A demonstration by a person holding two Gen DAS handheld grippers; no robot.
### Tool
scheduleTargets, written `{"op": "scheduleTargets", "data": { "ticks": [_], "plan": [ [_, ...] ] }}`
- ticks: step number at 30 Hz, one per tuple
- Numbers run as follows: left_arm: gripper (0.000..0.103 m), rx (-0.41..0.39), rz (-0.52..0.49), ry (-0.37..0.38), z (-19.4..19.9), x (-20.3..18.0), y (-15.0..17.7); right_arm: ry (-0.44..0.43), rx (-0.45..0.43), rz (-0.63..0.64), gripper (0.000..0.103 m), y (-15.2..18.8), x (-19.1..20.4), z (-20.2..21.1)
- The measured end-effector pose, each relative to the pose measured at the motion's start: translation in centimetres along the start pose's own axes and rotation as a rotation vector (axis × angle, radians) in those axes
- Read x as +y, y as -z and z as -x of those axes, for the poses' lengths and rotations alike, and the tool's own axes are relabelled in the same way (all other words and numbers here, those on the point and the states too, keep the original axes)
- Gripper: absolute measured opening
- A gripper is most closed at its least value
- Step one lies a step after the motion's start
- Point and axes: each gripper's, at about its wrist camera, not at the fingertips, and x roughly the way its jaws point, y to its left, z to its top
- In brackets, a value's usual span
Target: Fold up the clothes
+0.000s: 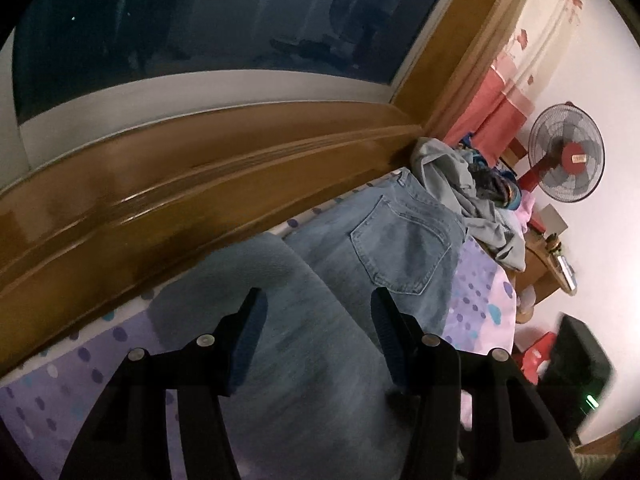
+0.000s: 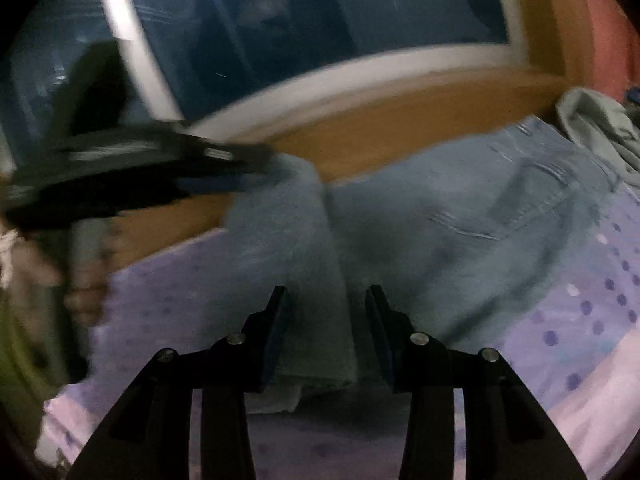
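Note:
Light blue jeans (image 1: 400, 248) lie on a purple dotted bed sheet (image 1: 476, 296), back pocket up, with one leg folded over toward me. My left gripper (image 1: 318, 312) is open just above that folded leg, a finger on each side. In the right wrist view the jeans (image 2: 460, 220) stretch to the right and the folded leg (image 2: 312, 280) runs between my fingers. My right gripper (image 2: 326, 304) is open over the leg's near end. The left gripper (image 2: 248, 168) shows blurred at the fold's far end.
A wooden ledge (image 1: 200, 208) under a dark window borders the bed's far side. A heap of grey and coloured clothes (image 1: 460, 188) lies beyond the jeans. A standing fan (image 1: 566, 160), a wooden table (image 1: 544, 264) and a black box (image 1: 576, 372) stand off the bed. A person's hand (image 2: 80, 292) holds the left tool.

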Motion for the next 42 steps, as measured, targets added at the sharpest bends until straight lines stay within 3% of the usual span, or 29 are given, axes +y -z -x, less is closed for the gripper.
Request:
{"op": "scheduleTargets", "data": {
  "ticks": [3, 7, 12, 16, 19, 23, 27, 29, 33, 36, 38, 42],
  "plan": [
    [0.055, -0.006, -0.021, -0.022, 0.6, -0.2, 0.1, 0.025, 0.031, -0.085, 0.040, 0.0, -2.8, -0.8],
    [0.055, -0.002, -0.024, -0.053, 1.0, 0.6, 0.3, -0.047, 0.024, -0.185, 0.040, 0.2, -3.7, 1.3],
    [0.055, 0.041, -0.008, -0.030, -1.1, 1.2, 0.7, -0.082, -0.015, 0.001, 0.041, 0.0, 0.8, 2.9],
    [0.055, 0.074, -0.031, -0.050, -3.1, 1.0, 1.3, -0.019, 0.042, 0.142, 0.043, 1.5, 3.8, 0.8],
    [0.054, 0.095, -0.065, -0.085, -4.2, 0.6, 1.7, 0.019, 0.065, 0.164, 0.043, 2.7, 3.3, -0.8],
    [0.055, 0.123, -0.109, -0.131, -5.7, 0.1, 2.3, 0.031, 0.076, 0.160, 0.043, 2.1, 3.5, 0.1],
    [0.055, 0.084, -0.103, -0.146, -3.7, -0.1, 2.5, 0.041, 0.056, 0.160, 0.045, 2.1, 4.4, 2.6],
    [0.055, 0.075, -0.098, -0.142, -3.4, 0.0, 2.9, 0.034, 0.059, 0.156, 0.055, 2.8, 4.7, 3.2],
    [0.055, 0.080, -0.068, -0.138, -4.2, 0.8, 3.8, 0.043, 0.150, 0.050, 0.060, 4.3, 2.6, 0.7],
    [0.055, 0.074, -0.068, -0.142, -3.9, 0.8, 4.1, 0.066, 0.127, 0.093, 0.065, 4.6, 3.6, 1.2],
    [0.055, 0.077, -0.066, -0.145, -3.6, 0.7, 4.3, 0.050, 0.113, 0.075, 0.078, 4.9, 3.7, 1.6],
    [0.055, 0.071, -0.043, -0.145, -2.5, 0.8, 5.0, 0.021, 0.097, 0.024, 0.078, 5.2, 3.2, 2.3]
  ]
}}
